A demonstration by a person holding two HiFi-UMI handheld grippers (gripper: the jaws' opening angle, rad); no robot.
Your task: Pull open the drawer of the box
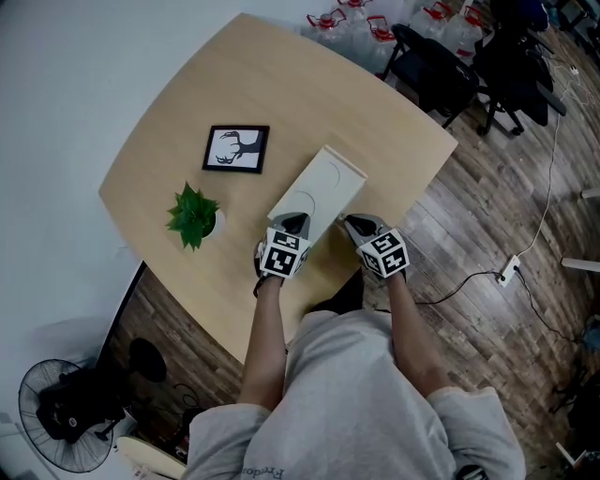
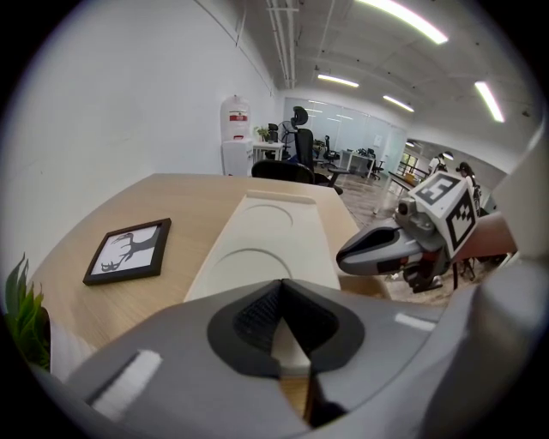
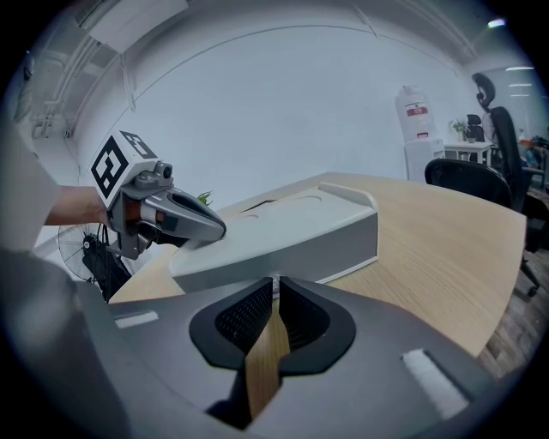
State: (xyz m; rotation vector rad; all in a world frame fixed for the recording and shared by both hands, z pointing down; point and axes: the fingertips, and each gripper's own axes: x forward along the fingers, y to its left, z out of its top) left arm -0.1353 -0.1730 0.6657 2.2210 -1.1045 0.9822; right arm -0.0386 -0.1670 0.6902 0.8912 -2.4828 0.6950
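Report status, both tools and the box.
Left tool shut, tip on box top, near end. Right tool shut, beside it. Box looks closed. Nothing in the way.

Bright, even light falls from long white ceiling strip lights (image 2: 401, 19) above the pale wooden table (image 1: 169, 169), leaving faint shadows. Both gripper views bow toward dark round edges.

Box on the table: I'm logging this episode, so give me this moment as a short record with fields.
box: white, long, lying on the table
drawer: none seen pulled out
left gripper: jaws together, tip at the box's near end
right gripper: jaws together, empty, beside the box's near end
also on table: framed picture, potted plant
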